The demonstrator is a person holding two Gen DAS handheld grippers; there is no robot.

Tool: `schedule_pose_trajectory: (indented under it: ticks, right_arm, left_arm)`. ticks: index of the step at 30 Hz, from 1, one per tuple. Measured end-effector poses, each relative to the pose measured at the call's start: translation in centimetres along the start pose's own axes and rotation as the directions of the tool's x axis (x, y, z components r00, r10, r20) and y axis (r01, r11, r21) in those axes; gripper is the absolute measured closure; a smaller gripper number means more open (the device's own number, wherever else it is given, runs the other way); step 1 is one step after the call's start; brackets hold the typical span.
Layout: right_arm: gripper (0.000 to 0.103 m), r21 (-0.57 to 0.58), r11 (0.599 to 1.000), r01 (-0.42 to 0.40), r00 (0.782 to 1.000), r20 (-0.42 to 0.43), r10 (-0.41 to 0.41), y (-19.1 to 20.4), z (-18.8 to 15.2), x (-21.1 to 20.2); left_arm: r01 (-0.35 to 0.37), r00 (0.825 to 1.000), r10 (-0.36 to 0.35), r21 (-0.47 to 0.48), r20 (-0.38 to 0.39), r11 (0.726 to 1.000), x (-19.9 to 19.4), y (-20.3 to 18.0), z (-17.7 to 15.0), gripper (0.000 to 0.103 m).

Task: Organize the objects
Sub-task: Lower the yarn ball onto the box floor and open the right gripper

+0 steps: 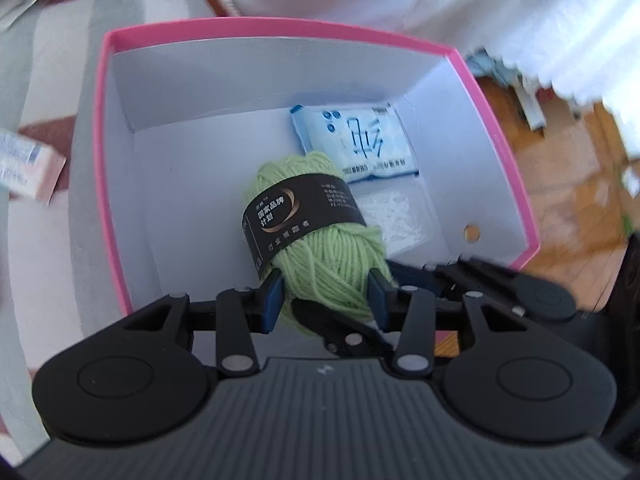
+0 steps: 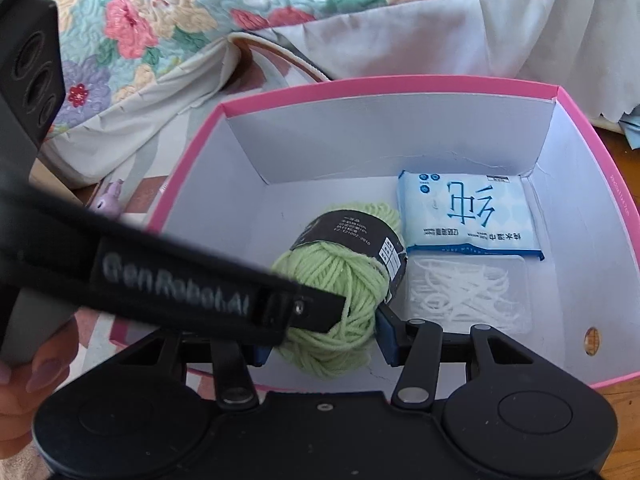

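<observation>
Green skein of yarn (image 1: 316, 232) with black paper band, pinched between both grippers' pads (left (image 1: 325, 294), right (image 2: 324, 340)); long axis runs forward into pink-rimmed cardboard box (image 1: 105, 120).

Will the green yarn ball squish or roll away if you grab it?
Probably squishy: the green yarn ball is soft wound strands, bulging around the left gripper. Likely light too. Its rounded shape might roll, though the black band should stop unravelling.

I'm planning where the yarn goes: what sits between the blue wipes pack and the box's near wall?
A clear case of white picks lies flat there, against the wipes pack, right of the yarn ball; the right wrist view shows it best.
</observation>
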State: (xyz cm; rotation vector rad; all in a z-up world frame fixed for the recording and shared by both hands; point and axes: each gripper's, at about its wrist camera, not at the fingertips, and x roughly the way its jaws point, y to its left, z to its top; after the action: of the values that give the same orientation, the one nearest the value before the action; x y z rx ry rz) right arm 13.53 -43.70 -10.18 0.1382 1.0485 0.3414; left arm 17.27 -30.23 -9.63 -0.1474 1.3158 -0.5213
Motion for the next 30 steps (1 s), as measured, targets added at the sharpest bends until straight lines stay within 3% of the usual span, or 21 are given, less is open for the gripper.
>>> schedule_pose_trajectory:
  ticks: [4,9,13,18,21,25,30]
  right_arm:
    - [0.047,-0.001,1.000,-0.004,1.000,-0.012,0.004,-0.4,0.1,0.1]
    - [0.046,-0.016,1.000,0.005,1.000,-0.030,-0.006,-0.2,0.5,0.5]
    - [0.038,-0.006,1.000,-0.013,0.999,-0.043,0.013,-0.2,0.5,0.6]
    - [0.034,-0.052,0.998,-0.019,1.000,-0.013,0.018,-0.1,0.2,-0.6]
    - [0.035,-0.006,1.000,-0.014,1.000,0.003,0.014,-0.9,0.1,-0.9]
    - [0.043,0.090,0.996,-0.006,1.000,0.004,0.005,-2.0,0.1,-0.2]
    - [0.043,0.054,0.998,0.043,0.999,0.000,-0.043,-0.8,0.0,-0.1]
  left_arm:
    - [0.026,1.000,-0.026,-0.021,-0.017,0.999,-0.7,0.6,0.7,0.059]
    - [0.013,0.998,-0.012,-0.008,0.055,1.000,-2.0,0.9,1.4,0.058]
    - [-0.010,0.998,0.011,-0.027,0.059,1.000,-0.2,1.1,1.7,0.069]
    - [-0.009,0.997,0.009,0.010,0.073,1.000,0.3,1.2,1.1,0.074]
    - [-0.038,0.996,0.034,0.043,0.083,0.998,0.6,0.6,0.7,0.074]
    - [-0.049,0.995,0.047,0.017,0.084,0.999,1.4,0.7,0.4,0.073]
    - [-0.065,0.993,0.064,0.003,0.096,0.998,0.8,0.5,-0.3,0.071]
